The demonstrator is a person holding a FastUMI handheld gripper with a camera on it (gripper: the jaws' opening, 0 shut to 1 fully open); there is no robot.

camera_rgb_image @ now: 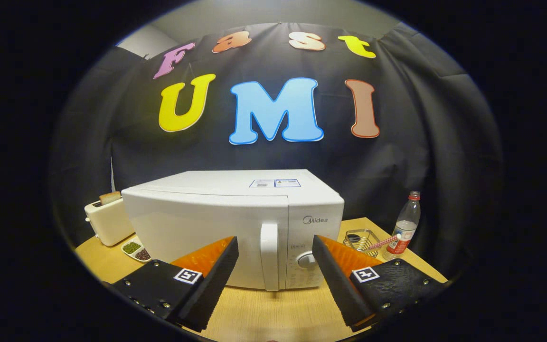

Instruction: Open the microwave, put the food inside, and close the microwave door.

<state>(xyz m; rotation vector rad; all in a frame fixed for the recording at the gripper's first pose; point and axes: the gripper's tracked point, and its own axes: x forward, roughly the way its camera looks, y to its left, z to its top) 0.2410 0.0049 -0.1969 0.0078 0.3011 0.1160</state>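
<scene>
Tongs released, fingers spread wide and empty, facing the shut microwave on the worktop; door handle just beyond them.

The microwave just ahead of the spread fingers, which grip nothing, has a smooth, slightly glossy white shell, its handle plastic-looking. Beneath lies a matt, light wood-grain table. Beyond the right finger stand a shiny wire metal basket and a clear plastic bottle.
</scene>
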